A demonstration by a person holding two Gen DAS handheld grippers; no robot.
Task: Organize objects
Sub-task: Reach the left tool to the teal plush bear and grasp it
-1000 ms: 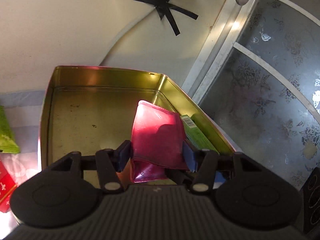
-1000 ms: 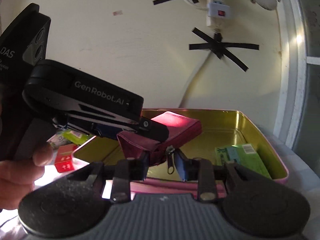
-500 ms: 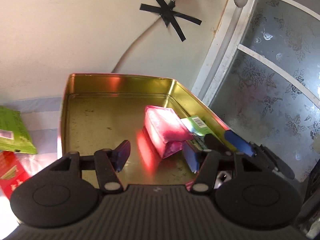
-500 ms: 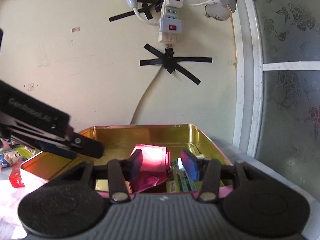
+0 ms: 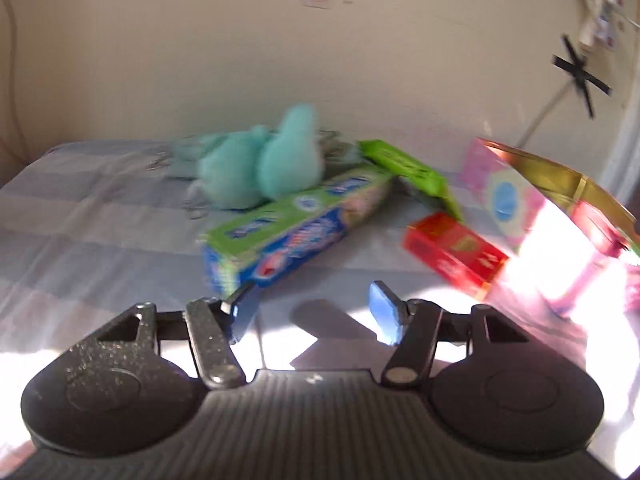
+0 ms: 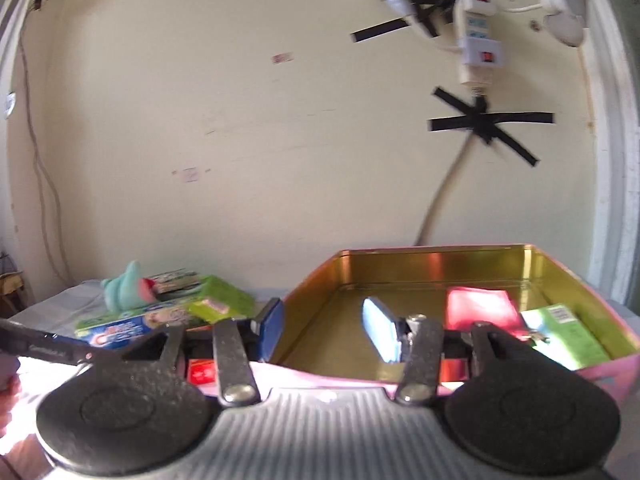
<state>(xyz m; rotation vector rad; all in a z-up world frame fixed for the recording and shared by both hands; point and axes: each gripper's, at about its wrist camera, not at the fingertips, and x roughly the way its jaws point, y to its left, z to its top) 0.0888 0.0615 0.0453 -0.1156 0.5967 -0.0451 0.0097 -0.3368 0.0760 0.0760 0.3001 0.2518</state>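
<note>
A striped bedsheet [image 5: 80, 208] is lying under a cream wall [image 6: 240, 120]. The gold-lined tin [image 6: 440, 268] is sitting ahead of the right gripper [image 6: 328, 332], holding a red pouch [image 6: 480, 308]. Both the right gripper and the left gripper [image 5: 316, 312] are gaping empty.

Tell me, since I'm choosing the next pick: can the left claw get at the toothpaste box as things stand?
Probably yes. The left claw is open and empty, and the toothpaste box lies just ahead with its near end uncovered; only the teal plush toy leans on its far side.
</note>
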